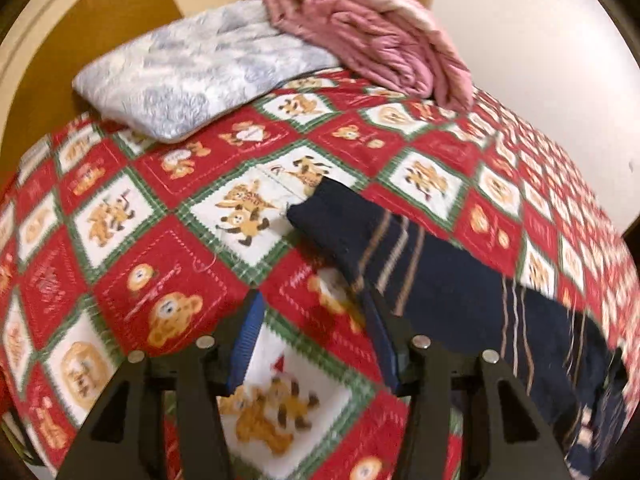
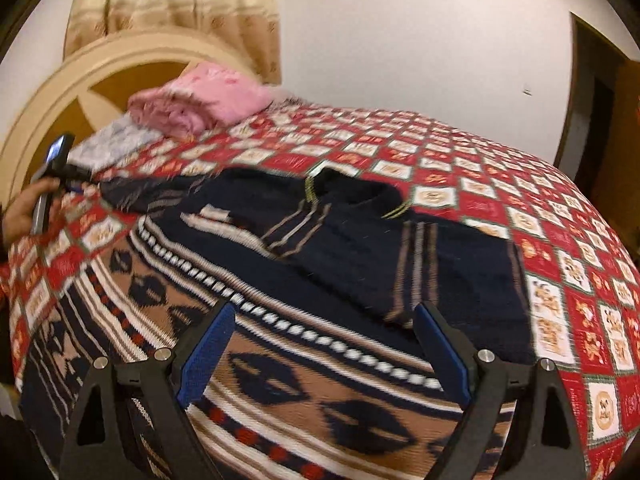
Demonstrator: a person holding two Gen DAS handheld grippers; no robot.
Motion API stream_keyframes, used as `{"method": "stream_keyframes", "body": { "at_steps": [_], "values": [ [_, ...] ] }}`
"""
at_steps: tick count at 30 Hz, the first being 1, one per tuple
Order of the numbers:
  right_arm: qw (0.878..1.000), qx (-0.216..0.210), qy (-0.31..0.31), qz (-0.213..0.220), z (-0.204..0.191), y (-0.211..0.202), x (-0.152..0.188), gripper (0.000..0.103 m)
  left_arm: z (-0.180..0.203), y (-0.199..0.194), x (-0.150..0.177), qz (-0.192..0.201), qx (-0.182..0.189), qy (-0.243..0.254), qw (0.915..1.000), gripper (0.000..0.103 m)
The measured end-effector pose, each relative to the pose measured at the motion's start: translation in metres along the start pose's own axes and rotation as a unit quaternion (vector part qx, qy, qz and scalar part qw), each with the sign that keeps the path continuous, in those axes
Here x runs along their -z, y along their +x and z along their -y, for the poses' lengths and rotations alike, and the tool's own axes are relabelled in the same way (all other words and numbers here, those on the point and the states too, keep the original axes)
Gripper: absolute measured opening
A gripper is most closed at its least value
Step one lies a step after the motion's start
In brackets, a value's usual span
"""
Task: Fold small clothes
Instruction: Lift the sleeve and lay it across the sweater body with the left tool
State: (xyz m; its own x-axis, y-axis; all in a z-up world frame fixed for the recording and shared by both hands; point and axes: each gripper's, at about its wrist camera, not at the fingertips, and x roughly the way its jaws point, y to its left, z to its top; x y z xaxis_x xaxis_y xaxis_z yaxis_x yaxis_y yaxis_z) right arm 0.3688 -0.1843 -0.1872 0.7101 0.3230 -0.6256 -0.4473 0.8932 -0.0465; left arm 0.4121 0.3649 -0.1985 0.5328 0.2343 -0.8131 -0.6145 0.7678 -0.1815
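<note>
Now spread flat on the bedspread (image 2: 500,168): a dark patterned sweater (image 2: 360,248), body near and neckline far in the right wrist view, one sleeve (image 2: 160,196) trailing off to the far left. Seen from the left wrist: that sleeve (image 1: 400,248) running as a long dark band with thin pale stripes, cuff end at the far left, wider end off to the near right toward the body. Left gripper (image 1: 316,308) hovering above the bedspread, jaws parted a moderate way, nothing between them, right finger just at the near edge of the sleeve and the cuff lying ahead and slightly right. Right gripper (image 2: 324,320) poised over the sweater's patterned lower body, jaws spread wide, also empty, with the other sleeve (image 2: 424,276) lying just ahead on the right. Likely next: a sleeve fold across the chest, with the left gripper clearly nearer the outstretched sleeve and needing only a short reach forward and right to pinch near the cuff. At the far end, well apart: a pale pillow (image 1: 200,68) and a pink bundle (image 1: 368,36), out of the way.
</note>
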Motion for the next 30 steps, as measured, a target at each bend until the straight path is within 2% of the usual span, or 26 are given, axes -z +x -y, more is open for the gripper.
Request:
{"method": "stream_keyframes", "body": {
  "at_steps": [6,8,9,11,12,17,22,30],
  "values": [
    [0.999,-0.001,-0.041,-0.011,-0.034,0.013,0.006,0.091,0.018,0.033,-0.013,-0.027,0.029,-0.020,0.9990,0.053],
    [0.998,0.001,-0.054,-0.009,-0.041,0.014,0.008,0.091,0.021,0.039,-0.017,-0.023,0.022,-0.018,0.9993,0.050],
    [0.998,0.001,-0.057,-0.009,-0.043,0.015,0.009,0.091,0.024,0.040,-0.018,-0.020,0.018,-0.012,0.9996,0.045],
    [0.998,-0.001,-0.055,-0.012,-0.044,0.018,0.013,0.091,0.024,0.040,-0.019,-0.016,0.010,-0.004,0.9998,0.017],
    [0.998,-0.002,-0.053,-0.015,-0.044,0.020,0.014,0.091,0.024,0.042,-0.020,-0.016,0.010,-0.001,0.9998,0.008],
    [0.999,-0.002,-0.026,-0.034,-0.035,0.030,0.020,0.091,0.027,0.028,-0.018,0.012,0.016,0.011,0.9997,0.007],
    [1.000,-0.003,0.007,-0.029,-0.022,0.027,0.021,0.091,0.045,0.003,-0.016,0.040,0.038,0.029,0.9980,0.007],
    [0.998,0.006,0.041,-0.042,-0.010,0.029,0.025,0.091,0.074,-0.016,-0.014,0.051,0.064,0.056,0.9951,0.006]
  ]
}}
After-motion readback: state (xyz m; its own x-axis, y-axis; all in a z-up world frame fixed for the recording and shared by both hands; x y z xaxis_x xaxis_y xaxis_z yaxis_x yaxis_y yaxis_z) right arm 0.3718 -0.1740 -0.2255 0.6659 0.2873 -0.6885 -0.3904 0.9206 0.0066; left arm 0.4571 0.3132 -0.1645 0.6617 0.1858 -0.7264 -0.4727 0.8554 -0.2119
